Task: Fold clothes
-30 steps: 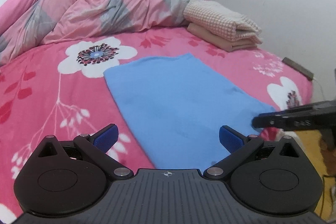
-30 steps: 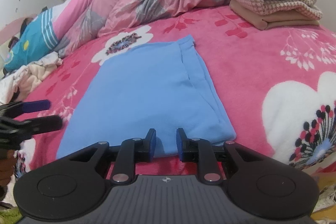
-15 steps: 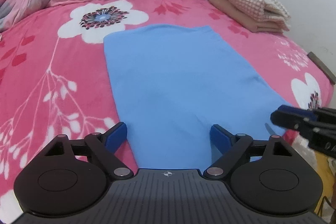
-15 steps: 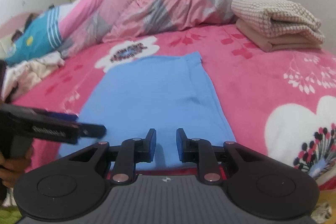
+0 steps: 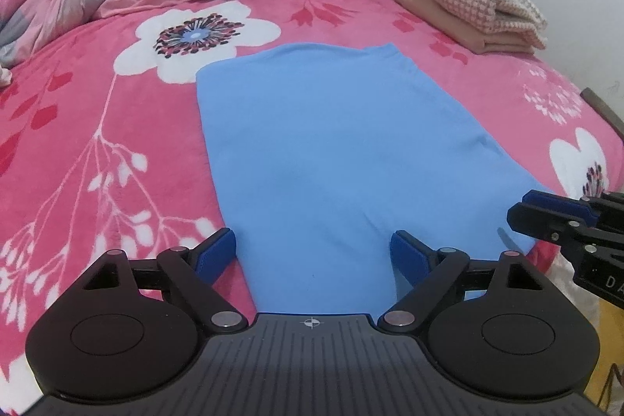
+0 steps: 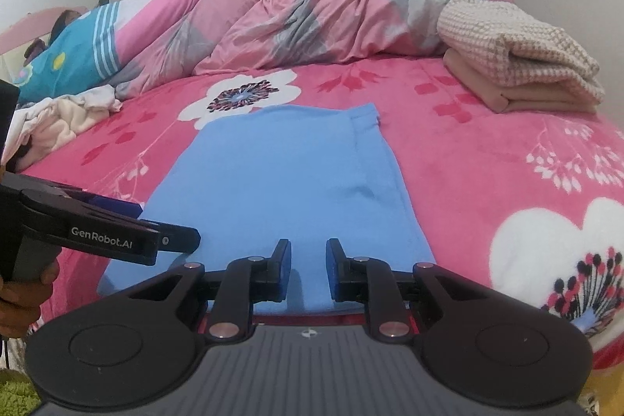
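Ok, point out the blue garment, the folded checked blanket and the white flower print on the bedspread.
blue garment [image 5: 343, 151]: left wrist view, middle of the flat cloth.
folded checked blanket [image 6: 518, 53]: right wrist view, its top layer.
white flower print [image 5: 197, 36]: left wrist view, dark centre of the flower.

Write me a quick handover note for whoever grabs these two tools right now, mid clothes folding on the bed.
Left tool: open wide, hovering over the near left part of the blue garment, holding nothing.
Right tool: jaws nearly together with a gap showing, at the garment's near right edge, gripping nothing.
Blue garment: lies flat as a long rectangle on the pink floral blanket, side folds apparently done.
Finished pile: checked folded piece on a tan one, far right.
Left: grasp both near corners, fold toward the far end, then probably stack it.
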Motion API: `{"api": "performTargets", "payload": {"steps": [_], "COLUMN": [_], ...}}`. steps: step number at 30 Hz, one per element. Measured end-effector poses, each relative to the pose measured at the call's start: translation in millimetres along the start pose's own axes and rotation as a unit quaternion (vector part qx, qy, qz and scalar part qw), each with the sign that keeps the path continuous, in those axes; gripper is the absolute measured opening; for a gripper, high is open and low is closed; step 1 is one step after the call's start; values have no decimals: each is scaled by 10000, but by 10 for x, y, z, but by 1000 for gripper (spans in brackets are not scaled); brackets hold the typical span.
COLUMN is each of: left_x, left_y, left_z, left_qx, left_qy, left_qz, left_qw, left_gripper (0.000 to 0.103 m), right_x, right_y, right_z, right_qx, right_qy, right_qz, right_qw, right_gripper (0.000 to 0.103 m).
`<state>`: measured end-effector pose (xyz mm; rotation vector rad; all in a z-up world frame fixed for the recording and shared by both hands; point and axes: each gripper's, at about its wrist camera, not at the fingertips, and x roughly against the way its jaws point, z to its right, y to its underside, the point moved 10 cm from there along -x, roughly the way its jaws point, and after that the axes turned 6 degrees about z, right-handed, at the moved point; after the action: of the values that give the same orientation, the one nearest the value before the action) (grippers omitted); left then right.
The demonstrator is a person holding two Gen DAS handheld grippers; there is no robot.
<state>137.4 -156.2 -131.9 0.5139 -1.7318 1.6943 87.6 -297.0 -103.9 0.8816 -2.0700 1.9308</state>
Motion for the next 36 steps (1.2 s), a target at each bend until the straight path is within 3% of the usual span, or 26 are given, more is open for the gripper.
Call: {"api": "performTargets", "payload": {"steps": [28,31,35,36], "left_x": [-8,52,166,148], "left_y": [1,-51,-242,-292], "left_z": [20,-41,-247,-308], "left_qx": [-238,-114,269,379], "left_qy": [-239,-90,149,195], "left_qz": [-6,171,735,776], "left_qw": [9994,9997,9968,9961], "left_gripper": [92,92,97,97], "right_x": [-58,2,-3,-52], "right_y": [113,43,-116,-161], "right_z": [137,271,549,613], "right_qx": [-95,-419,-1261,-1481], "right_qy": [57,5,-335,-461], "right_qz": [-13,108,243,217], "right_qw": [9999,9991,9912,9877], "right_gripper": [20,21,23,28]}}
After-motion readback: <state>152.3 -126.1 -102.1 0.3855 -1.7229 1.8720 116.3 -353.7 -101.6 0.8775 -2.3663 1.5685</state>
